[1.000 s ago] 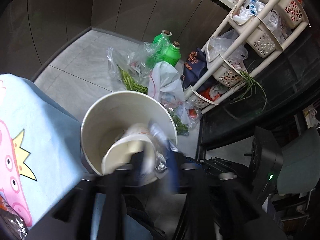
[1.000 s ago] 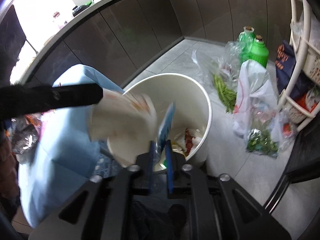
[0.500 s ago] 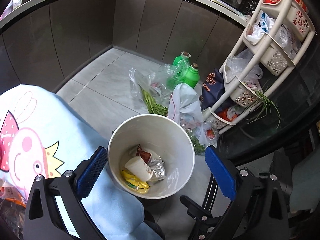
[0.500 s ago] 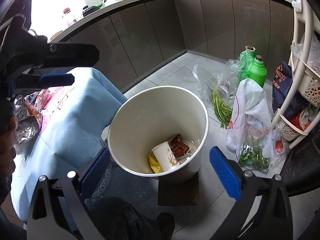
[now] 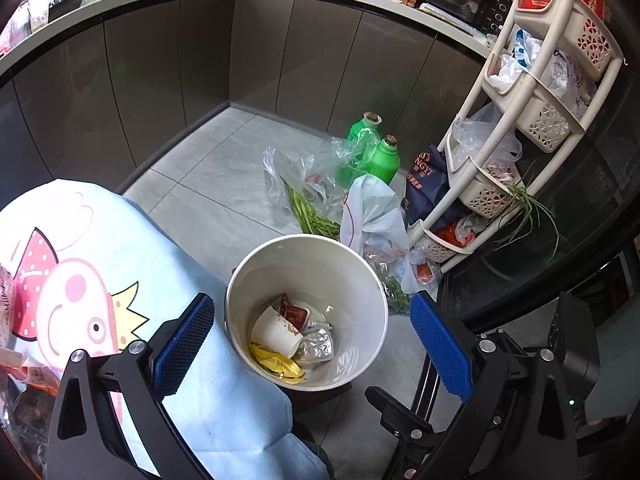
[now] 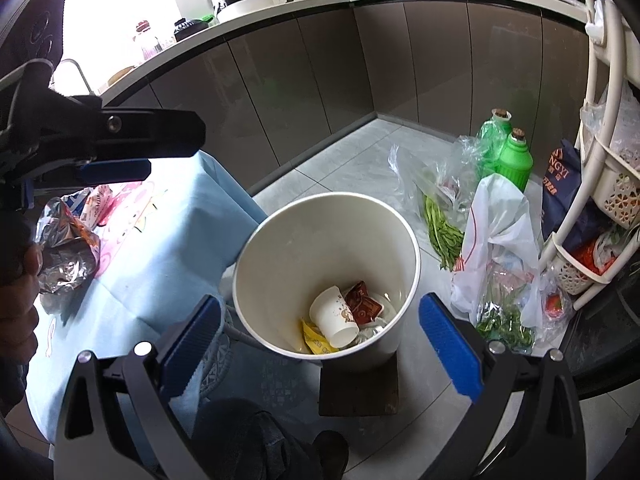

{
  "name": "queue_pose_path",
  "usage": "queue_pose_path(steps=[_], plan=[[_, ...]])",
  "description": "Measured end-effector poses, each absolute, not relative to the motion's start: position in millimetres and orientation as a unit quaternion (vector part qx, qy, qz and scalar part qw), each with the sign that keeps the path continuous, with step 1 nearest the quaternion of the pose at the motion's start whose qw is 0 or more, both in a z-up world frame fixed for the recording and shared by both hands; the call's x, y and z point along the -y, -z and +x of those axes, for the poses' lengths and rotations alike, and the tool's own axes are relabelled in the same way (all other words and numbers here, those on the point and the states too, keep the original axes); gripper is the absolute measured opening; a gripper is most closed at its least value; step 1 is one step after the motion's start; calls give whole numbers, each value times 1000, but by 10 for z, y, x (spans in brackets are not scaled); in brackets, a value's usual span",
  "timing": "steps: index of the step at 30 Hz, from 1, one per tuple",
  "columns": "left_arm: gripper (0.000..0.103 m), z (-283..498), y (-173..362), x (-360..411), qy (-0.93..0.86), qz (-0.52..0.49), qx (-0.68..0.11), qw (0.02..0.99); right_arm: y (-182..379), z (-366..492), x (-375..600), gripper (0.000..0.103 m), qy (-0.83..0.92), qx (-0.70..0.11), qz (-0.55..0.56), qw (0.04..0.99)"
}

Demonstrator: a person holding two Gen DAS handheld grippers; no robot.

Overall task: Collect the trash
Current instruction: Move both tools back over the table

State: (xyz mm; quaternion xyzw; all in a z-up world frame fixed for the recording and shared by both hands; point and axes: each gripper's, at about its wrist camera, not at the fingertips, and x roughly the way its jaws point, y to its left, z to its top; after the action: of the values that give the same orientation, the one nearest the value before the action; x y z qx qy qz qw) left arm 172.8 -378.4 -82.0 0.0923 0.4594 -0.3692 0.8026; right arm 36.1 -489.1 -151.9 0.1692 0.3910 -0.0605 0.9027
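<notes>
A white trash bin (image 5: 362, 264) (image 6: 280, 248) stands on the floor beside the table. Inside lie a white paper cup (image 5: 276, 332) (image 6: 334, 316), a red sachet (image 5: 294, 312) (image 6: 362, 300), a yellow wrapper (image 5: 274, 362) (image 6: 316, 338) and a silver foil wrapper (image 5: 316, 344). My left gripper (image 5: 312, 348) is open and empty above the bin. My right gripper (image 6: 320, 344) is open and empty above the bin too. The left gripper's fingers (image 6: 112, 170) show at the left of the right wrist view, over crumpled foil snack bags (image 6: 66, 248) on the table.
A light blue cartoon tablecloth (image 5: 80, 264) (image 6: 160, 248) covers the table at left. Plastic bags with green beans (image 5: 308, 216) (image 6: 440, 232), two green bottles (image 5: 386, 160) (image 6: 514, 160) and a white basket rack (image 5: 520, 128) (image 6: 600, 160) stand on the floor beyond the bin. Dark cabinets line the back.
Both grippers opened and the paper cup and wrapper dropped into the bin. Both grippers have since pulled back and up from the bin.
</notes>
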Motion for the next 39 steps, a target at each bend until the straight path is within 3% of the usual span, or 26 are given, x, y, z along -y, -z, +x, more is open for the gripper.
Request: queue_pose_path(steps=[19, 39], plan=[[94, 1400, 234, 3094, 361, 63, -418, 831, 940, 274, 4418, 99, 45, -362, 120, 923], [94, 1197, 404, 455, 130, -33, -451, 882, 430, 693, 2921, 99, -118, -352, 50, 927]])
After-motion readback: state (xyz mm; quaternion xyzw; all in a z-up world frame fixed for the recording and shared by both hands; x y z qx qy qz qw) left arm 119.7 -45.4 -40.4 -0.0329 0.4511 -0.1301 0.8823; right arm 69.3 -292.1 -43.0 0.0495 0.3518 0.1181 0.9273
